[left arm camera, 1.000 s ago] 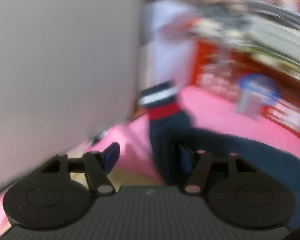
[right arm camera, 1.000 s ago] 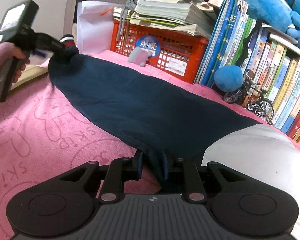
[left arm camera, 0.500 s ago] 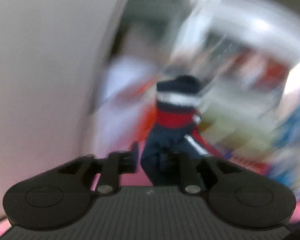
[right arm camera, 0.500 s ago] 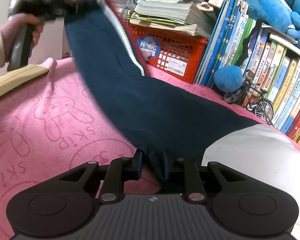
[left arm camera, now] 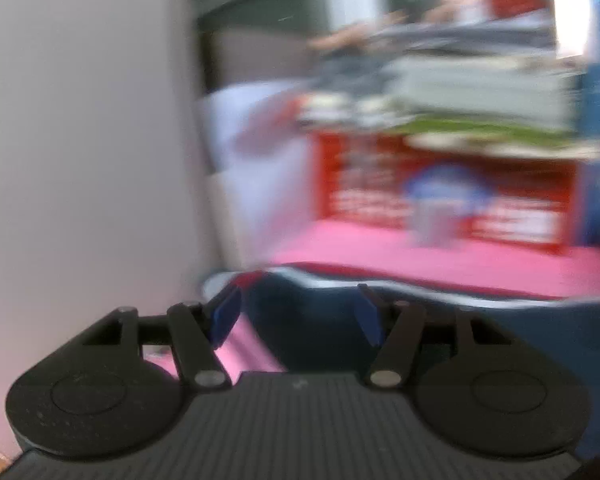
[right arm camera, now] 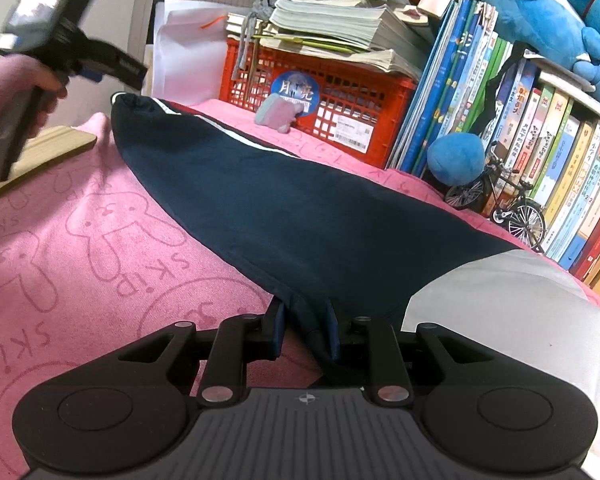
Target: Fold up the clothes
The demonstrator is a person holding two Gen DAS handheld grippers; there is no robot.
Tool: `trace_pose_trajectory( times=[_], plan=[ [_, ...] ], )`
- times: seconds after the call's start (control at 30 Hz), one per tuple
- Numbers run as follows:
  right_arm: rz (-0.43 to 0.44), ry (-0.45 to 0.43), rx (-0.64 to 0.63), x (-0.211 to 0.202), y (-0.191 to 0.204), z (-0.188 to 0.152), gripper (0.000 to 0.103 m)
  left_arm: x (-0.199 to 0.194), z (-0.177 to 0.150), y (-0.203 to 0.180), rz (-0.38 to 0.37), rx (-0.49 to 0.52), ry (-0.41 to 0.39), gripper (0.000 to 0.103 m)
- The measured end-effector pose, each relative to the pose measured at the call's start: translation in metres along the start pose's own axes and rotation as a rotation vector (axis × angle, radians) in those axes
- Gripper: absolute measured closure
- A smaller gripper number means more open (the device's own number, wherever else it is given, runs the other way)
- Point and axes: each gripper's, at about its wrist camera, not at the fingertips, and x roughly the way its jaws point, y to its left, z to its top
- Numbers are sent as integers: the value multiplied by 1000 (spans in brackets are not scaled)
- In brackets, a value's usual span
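Lying flat again across the pink towel (right arm camera: pixel 80 240) that covers the surface, the navy garment (right arm camera: pixel 300 216) no longer hangs lifted as it did half a second ago; its long sleeve now stretches from the near right up to the far left, with a white and red stripe (right arm camera: pixel 236 132) showing along its far edge and the cuff end bunched near a wooden board (right arm camera: pixel 40 156). In that time the left gripper (right arm camera: pixel 112 64) has let go: its jaws have just been opening, and in the left wrist view its blue fingers (left arm camera: pixel 226 314) stand apart with nothing pressed between them, the dark cloth (left arm camera: pixel 308 320) lying just below and ahead. A hand (right arm camera: pixel 16 96) holds this gripper by its handle above the cuff, tilted slightly downward, and it is blurred. The right gripper (right arm camera: pixel 304 326) sits as before, angled down, its fingers closed on a fold of the navy fabric at the near edge, beside a smooth grey panel (right arm camera: pixel 500 304) of the same garment. The towel is soft and printed with rabbit outlines. Behind stand a red plastic crate (right arm camera: pixel 324 88) under stacked papers, a row of upright books (right arm camera: pixel 540 160), and a small model bicycle (right arm camera: pixel 500 196).
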Motion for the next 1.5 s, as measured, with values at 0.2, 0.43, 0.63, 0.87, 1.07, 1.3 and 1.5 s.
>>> trace_pose_trajectory(
  times=[0.2,0.43,0.63,0.87,1.07,1.3,1.5],
  plan=[
    [82,42,135,-1,-32,15,37,-54,-25,-25,-212,-150,81,42],
    [81,-92,212,-123,-94,-35,26,-138,-72,-42,-525,-211,144,35],
    [-110,-93,249,-225,-132,-119,19,-188,-104,-52,-692,-151,180,31],
    [-207,4,268,-284,-136,-192,19,-227,-137,-57,-788,-144,291,26],
    [-215,-11,363,-311,-129,-227,14,-224,-152,-74,-862,-198,285,25],
    [-268,-30,451,-322,-131,-247,13,-249,-145,-69,-1043,-227,270,98],
    [-349,16,454,-312,-144,-256,12,-250,-170,-34,-869,-147,370,92]
  ],
)
